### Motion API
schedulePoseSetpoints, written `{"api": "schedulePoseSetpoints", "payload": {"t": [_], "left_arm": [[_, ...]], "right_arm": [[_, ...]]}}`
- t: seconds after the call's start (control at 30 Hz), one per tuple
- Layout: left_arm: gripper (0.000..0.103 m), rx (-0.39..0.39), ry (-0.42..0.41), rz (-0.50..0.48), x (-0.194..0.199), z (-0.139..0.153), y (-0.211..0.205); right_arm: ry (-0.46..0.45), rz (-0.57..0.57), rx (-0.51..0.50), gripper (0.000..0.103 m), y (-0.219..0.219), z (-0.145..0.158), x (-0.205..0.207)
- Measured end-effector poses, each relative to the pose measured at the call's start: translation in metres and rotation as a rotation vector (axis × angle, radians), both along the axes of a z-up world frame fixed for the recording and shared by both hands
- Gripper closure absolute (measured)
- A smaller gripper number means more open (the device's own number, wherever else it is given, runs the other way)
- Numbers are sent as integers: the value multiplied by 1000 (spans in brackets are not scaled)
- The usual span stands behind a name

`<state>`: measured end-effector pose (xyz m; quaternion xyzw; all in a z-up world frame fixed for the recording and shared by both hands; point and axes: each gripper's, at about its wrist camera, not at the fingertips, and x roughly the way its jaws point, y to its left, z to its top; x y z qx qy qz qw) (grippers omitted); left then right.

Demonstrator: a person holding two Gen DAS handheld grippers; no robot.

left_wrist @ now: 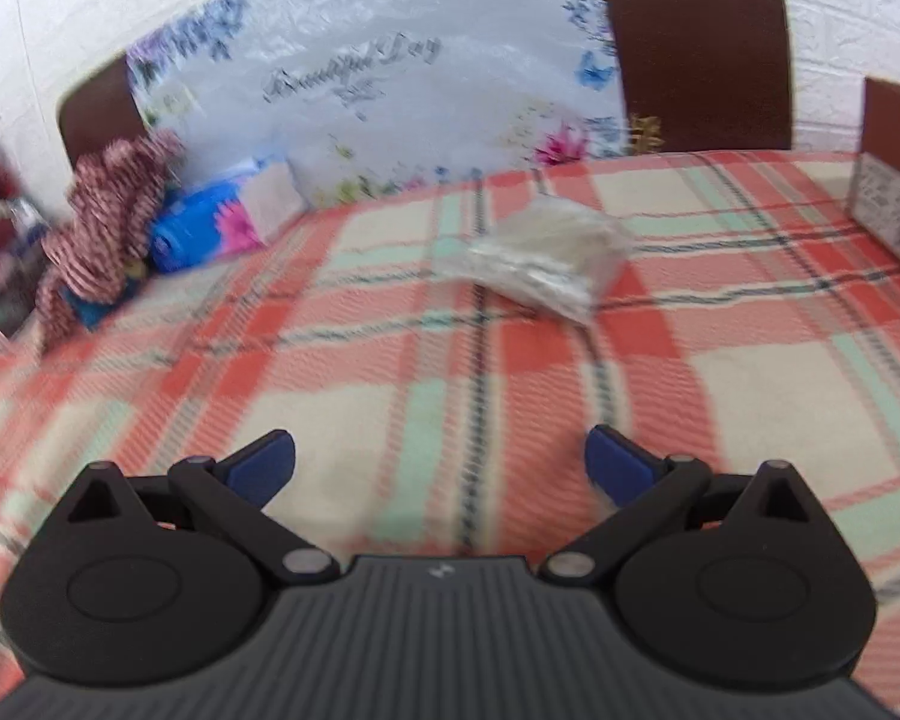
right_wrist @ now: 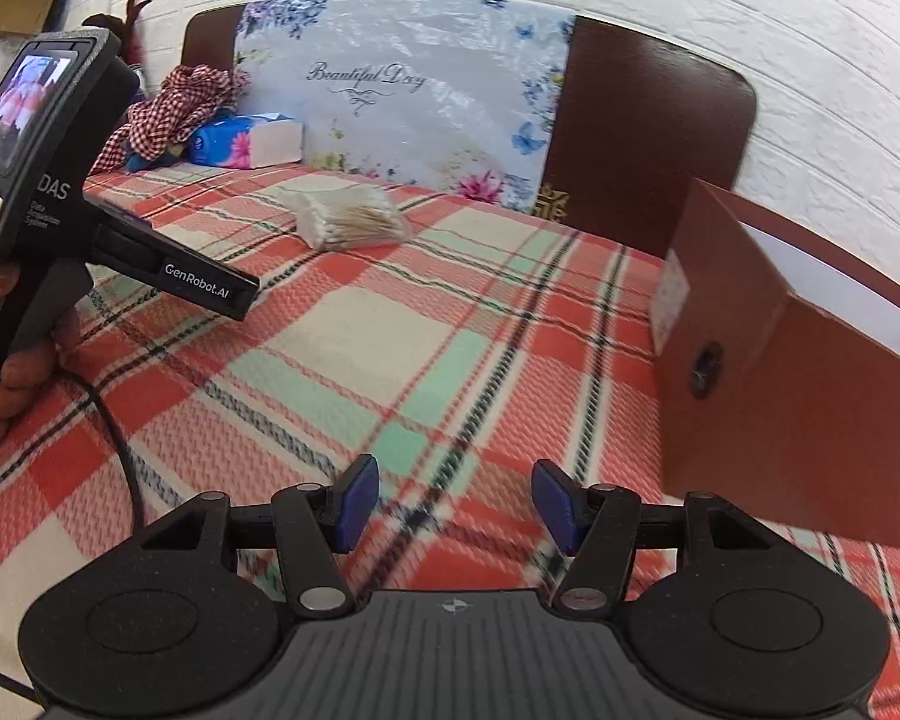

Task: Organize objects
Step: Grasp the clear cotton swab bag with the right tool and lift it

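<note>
One bag of cotton swabs (right_wrist: 347, 217) lies on the plaid blanket (right_wrist: 390, 348), well ahead of both pairs of fingers. One blue tissue pack (right_wrist: 243, 141) and one checked cloth (right_wrist: 174, 102) sit far ahead to the left. One brown box (right_wrist: 810, 372) stands open just right of the right gripper (right_wrist: 455, 507). One flowered sheet (right_wrist: 402, 90) against the headboard reads "Beautiful Day".

The left gripper (left_wrist: 441, 468) shows in the right wrist view with "GenRobot.AI" on its side, held in one hand (right_wrist: 6, 384). Both grippers tilt down toward the blanket. The left one's fingers spread wide, the right one's about halfway; both hold nothing.
</note>
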<state>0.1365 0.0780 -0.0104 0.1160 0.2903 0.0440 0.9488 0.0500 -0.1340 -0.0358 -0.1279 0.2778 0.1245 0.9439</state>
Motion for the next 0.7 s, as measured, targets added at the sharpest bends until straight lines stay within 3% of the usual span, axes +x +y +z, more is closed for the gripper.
{"api": "schedulePoseSetpoints", "payload": {"t": [0.07, 0.17, 0.2, 0.27, 0.43, 0.6, 0.7], "left_arm": [[0, -15, -9, 41, 8, 0, 17], [0, -237, 33, 99, 16, 0, 54], [0, -275, 24, 129, 16, 0, 62], [0, -302, 6, 200, 15, -2, 70], [0, -315, -7, 202, 14, -3, 71], [0, -345, -20, 204, 15, -3, 75], [0, -347, -21, 207, 15, -3, 76]], "right_arm": [[7, 15, 9, 44, 6, 0, 9], [13, 39, 28, 41, 20, 0, 30], [12, 46, 35, 39, 27, -1, 38], [14, 62, 58, 34, 39, -1, 57], [24, 92, 112, 27, 67, 0, 107], [-33, 150, 103, 14, 97, 6, 149], [-27, 175, 96, 12, 109, 6, 175]]}}
